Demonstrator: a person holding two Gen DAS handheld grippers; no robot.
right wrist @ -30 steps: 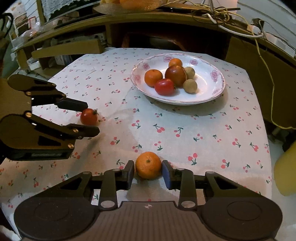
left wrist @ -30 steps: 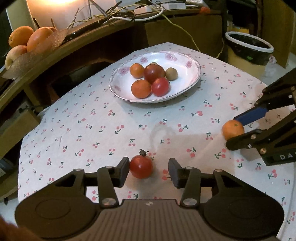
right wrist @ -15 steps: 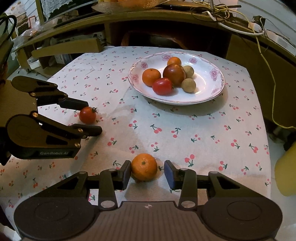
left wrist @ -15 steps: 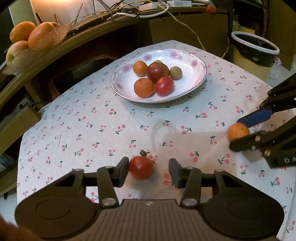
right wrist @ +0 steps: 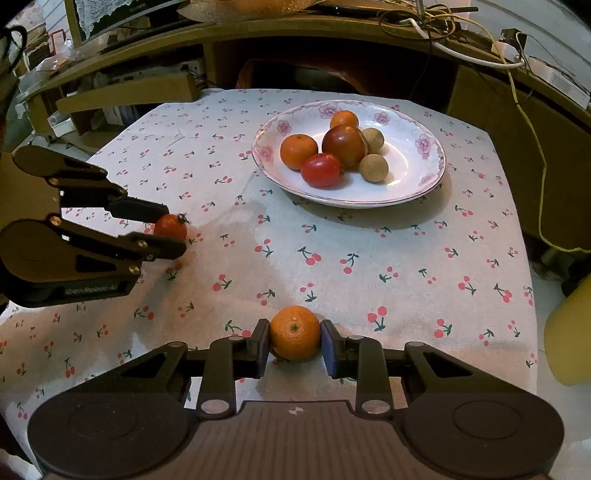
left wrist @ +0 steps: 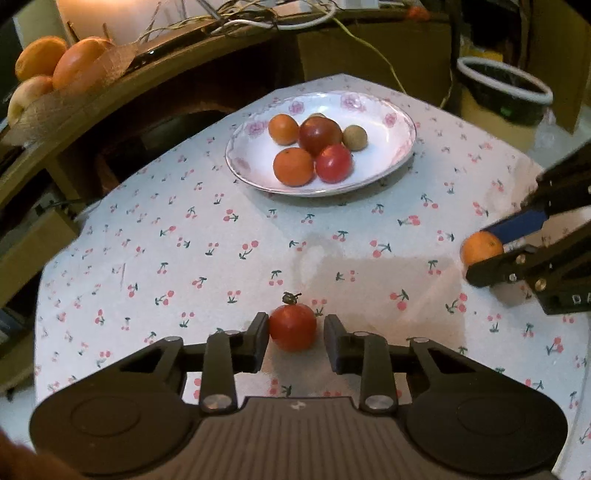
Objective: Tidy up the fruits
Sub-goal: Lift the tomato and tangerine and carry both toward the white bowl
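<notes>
A red tomato [left wrist: 292, 331] lies on the cherry-print tablecloth between the fingers of my left gripper [left wrist: 295, 341]. The left pad touches it and a small gap shows at the right pad. An orange tangerine [right wrist: 294, 333] lies between the pads of my right gripper [right wrist: 294, 350], which are shut on it, still on the cloth. A white flowered plate [left wrist: 384, 155] at the table's far side holds several fruits. Each gripper shows in the other's view, the left gripper [right wrist: 162, 230] and the right gripper [left wrist: 495, 254].
A wooden shelf runs behind the table with a basket of oranges [left wrist: 55, 70] at far left and cables [right wrist: 436, 26]. A black bin [left wrist: 504, 96] stands off the far right. A yellow object [right wrist: 570, 332] is beside the table's right edge.
Both grippers have narrowed around their fruits. The right jaws now touch the tangerine on both sides; the left jaws have closed in on the tomato.
</notes>
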